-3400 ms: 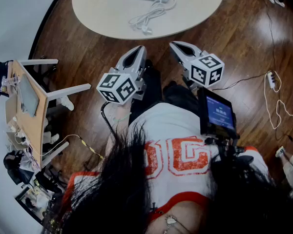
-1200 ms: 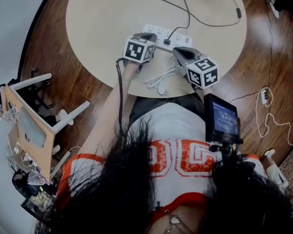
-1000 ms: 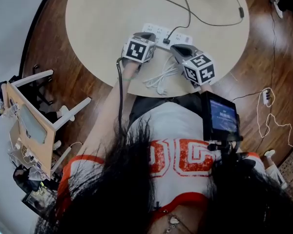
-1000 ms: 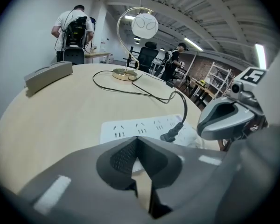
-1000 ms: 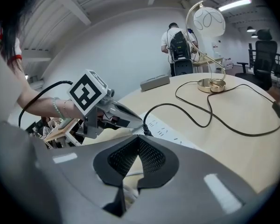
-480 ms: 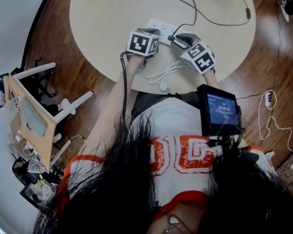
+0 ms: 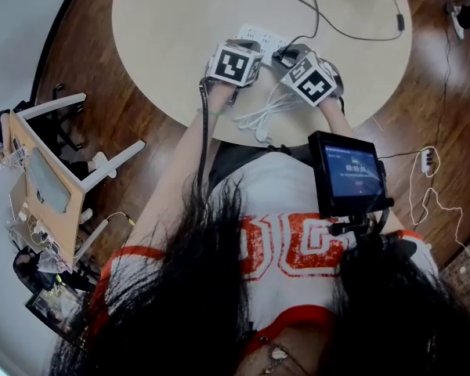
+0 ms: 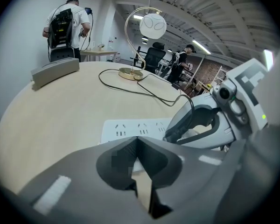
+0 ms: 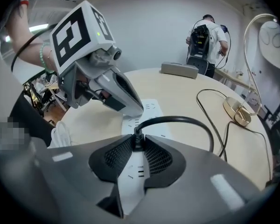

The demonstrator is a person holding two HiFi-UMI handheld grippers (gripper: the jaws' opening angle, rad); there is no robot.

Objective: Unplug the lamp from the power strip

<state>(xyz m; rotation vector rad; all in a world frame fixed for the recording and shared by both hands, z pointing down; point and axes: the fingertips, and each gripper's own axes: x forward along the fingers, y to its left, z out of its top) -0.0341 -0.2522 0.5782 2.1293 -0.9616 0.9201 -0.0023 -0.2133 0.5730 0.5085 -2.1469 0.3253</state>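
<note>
A white power strip [image 7: 255, 34] lies on the round beige table [image 7: 164, 22]. The lamp's black plug [image 9: 138, 140] stands in it, and its cord [image 7: 321, 23] runs off toward the gold lamp [image 8: 151, 24]. My right gripper [image 9: 138, 146] points steeply down over the strip. Its jaws have just been closing, and the plug is between the pads, which press on it. My left gripper [image 8: 136, 141] is shut with nothing between its fingers. Its tip [image 9: 133, 110] rests on the strip beside the plug.
The strip's own white cord [image 7: 258, 116] lies coiled near the table's front edge. A flat grey box [image 8: 55, 71] sits at the far side of the table. People stand at desks behind. A wooden chair [image 7: 51, 171] stands on the floor to the left.
Both grippers came from over the lap to the power strip. Over the last second the right gripper rolled and sank onto the plug. The left one stayed on the strip.
</note>
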